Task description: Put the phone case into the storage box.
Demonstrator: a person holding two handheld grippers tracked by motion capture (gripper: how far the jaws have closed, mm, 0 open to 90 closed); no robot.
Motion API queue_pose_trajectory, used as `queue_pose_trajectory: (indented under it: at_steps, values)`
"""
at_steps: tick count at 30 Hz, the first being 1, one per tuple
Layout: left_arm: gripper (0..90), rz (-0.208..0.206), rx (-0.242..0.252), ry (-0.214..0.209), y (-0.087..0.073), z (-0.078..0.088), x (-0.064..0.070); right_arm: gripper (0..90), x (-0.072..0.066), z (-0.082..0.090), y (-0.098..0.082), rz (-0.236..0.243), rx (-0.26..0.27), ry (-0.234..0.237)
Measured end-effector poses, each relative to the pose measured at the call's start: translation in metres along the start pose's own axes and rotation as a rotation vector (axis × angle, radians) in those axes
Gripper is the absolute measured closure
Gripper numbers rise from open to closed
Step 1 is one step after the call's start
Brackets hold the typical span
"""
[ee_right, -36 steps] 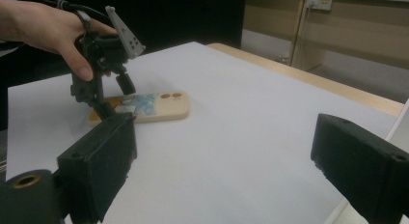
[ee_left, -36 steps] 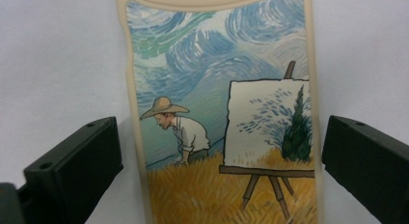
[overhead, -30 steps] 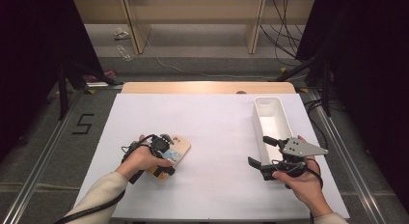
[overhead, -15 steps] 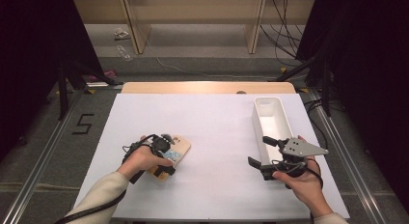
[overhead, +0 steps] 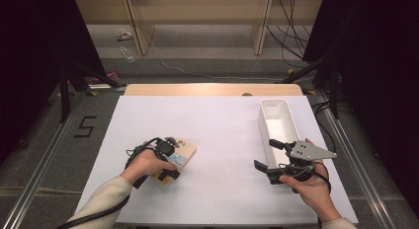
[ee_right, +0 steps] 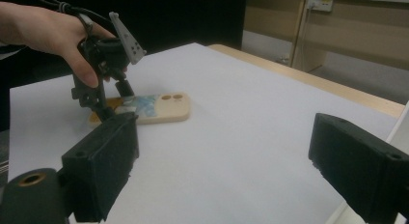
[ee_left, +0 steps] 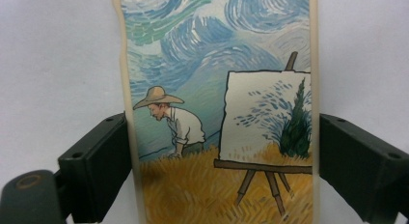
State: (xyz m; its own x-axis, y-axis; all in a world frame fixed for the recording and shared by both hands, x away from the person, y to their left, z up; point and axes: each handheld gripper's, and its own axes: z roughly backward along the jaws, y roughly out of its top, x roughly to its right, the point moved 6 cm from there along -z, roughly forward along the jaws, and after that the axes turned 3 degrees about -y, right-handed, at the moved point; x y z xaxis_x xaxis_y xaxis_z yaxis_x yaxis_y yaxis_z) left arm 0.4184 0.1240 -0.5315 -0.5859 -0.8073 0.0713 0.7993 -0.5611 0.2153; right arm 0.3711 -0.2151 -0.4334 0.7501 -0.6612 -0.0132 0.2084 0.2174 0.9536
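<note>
While straddling the painted phone case (overhead: 186, 150), flat on the white tabletop (overhead: 222, 125) at lower left, had left gripper (overhead: 172, 158) just closing on its edges; firm pinch not discernible. Kept right gripper (overhead: 269, 155) spread, empty, lower right. Next, probably: clamp, then lift.

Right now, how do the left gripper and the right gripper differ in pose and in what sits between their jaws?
The left gripper points down over the phone case, its jaws straddling the case's two long edges and just closing in; the right gripper is held roughly level above the table with nothing between its jaws. The left works at the table's left side; the right hangs beside the white tray. Both are hand-held, jaws wide.
</note>
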Motion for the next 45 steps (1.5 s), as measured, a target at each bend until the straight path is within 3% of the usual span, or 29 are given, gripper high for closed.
queue_pose_trajectory:
  at_steps: [15,20,37,40,45]
  values:
    - [10.6,-0.001,0.024,-0.012,-0.003,0.002,0.0,11.4,0.0,0.0,0.001,-0.004,0.005,0.0]
    - [10.7,-0.002,0.03,-0.042,-0.005,0.004,0.001,11.4,0.0,0.0,0.001,-0.005,0.005,-0.001]
    - [11.3,-0.032,0.146,-0.031,0.001,0.019,0.012,11.5,-0.001,0.0,0.003,-0.018,0.015,-0.002]
    - [11.3,-0.016,0.19,-0.036,0.002,0.021,0.015,11.5,-0.001,0.0,0.003,-0.017,0.017,-0.002]
    - [11.3,-0.026,0.244,-0.027,0.004,0.024,0.016,11.5,-0.001,0.0,0.003,-0.017,0.016,-0.002]
